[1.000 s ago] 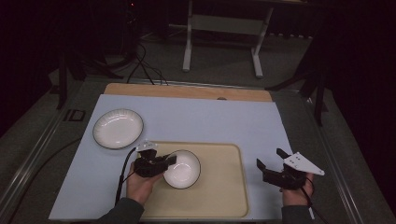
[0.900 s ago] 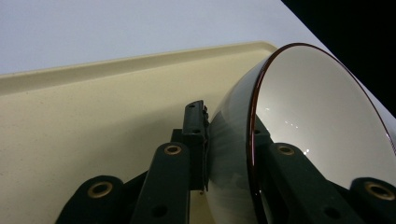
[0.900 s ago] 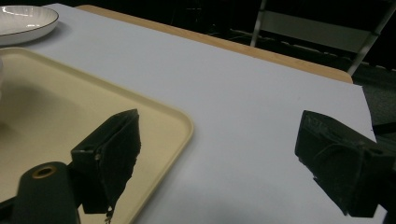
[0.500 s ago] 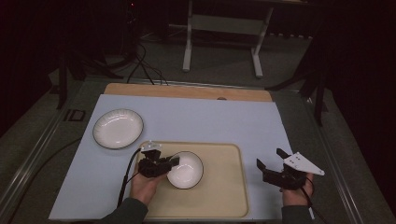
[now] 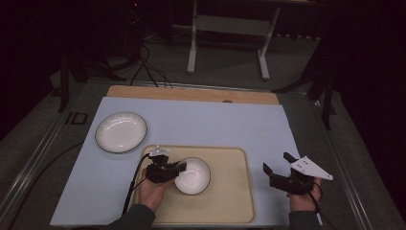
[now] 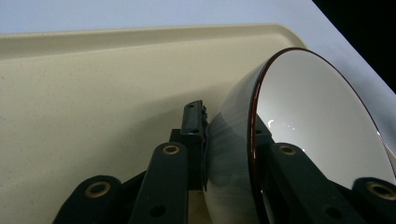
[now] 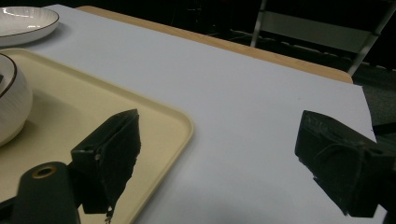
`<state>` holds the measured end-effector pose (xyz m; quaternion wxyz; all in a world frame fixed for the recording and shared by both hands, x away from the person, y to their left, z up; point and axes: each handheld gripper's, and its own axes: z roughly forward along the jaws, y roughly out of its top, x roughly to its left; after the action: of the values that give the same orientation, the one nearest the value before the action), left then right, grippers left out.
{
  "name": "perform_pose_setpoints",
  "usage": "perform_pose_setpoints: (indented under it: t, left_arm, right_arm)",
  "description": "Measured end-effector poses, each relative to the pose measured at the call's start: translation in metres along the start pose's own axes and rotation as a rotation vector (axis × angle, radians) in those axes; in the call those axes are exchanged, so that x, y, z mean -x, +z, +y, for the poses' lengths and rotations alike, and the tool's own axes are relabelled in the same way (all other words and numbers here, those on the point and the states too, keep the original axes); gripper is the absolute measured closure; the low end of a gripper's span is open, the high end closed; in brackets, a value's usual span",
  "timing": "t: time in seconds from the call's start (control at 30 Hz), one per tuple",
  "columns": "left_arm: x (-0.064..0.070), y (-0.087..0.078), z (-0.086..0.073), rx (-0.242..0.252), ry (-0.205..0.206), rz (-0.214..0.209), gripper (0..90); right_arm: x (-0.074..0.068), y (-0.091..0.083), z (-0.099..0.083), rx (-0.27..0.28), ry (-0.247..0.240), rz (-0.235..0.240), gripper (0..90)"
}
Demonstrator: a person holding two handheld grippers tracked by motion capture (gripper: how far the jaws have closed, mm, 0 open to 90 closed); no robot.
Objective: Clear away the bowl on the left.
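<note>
- Bowl (image 5: 192, 176) is the piece in play, a white one with a dark rim, sitting over the left half of the beige tray (image 5: 230, 201), which lies at the near edge of the tabletop.
- Far left first: a white ribbed plate (image 5: 121, 132) sits alone toward the left edge of the pale blue mat (image 5: 215, 124), well apart from the tray and out of harm's way for now.
- Left gripper (image 5: 165, 171) is clamped onto the bowl's left rim. The left gripper view shows it well: one jaw presses the outer wall, the other sits inside, with the rim pinched between them.
- In that view the bowl looks tilted, its rim (image 6: 254, 140) running nearly upright across the frame, though the camera turns with the hand, so I can't tell how far it really leans.
- Risk one, as I judge it: a one-sided pinch on a smooth glazed wall. Any quick lift or twist could let the bowl pivot around the jaws and slide out, dropping back on the tray.
- Risk two: if the far side of the bowl drags, it could shove the tray toward the near edge of the tabletop.
- Over to the right: the right gripper (image 5: 277, 175) hangs off the tray's right edge, jaws spread wide and empty, its grey plate on top.
- It's too far off to steady the bowl if that grip gives.
</note>
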<state>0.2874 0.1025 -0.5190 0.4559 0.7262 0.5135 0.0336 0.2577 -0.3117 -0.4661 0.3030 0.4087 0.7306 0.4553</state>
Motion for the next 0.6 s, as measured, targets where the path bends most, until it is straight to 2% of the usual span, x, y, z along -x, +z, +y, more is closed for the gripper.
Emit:
perform_pose_setpoints:
  t: [0.13,0.4,0.5,0.6]
  left_arm:
    - [0.001,0.001,-0.001,-0.002,0.015,0.024,77.3]
    - [-0.003,0.003,0.0,-0.02,-0.004,0.041,73.0]
    - [-0.003,-0.001,0.002,0.012,-0.012,0.047,66.6]
    - [-0.006,-0.007,0.003,0.034,-0.014,0.073,63.2]
  right_arm:
    - [0.0,0.0,0.0,0.0,0.0,0.0,13.8]
    - [0.0,0.0,0.0,0.0,-0.001,-0.001,13.8]
    - [0.0,0.0,0.0,0.0,0.002,-0.001,13.8]
    - [0.0,0.0,0.0,0.002,0.002,-0.001,13.8]
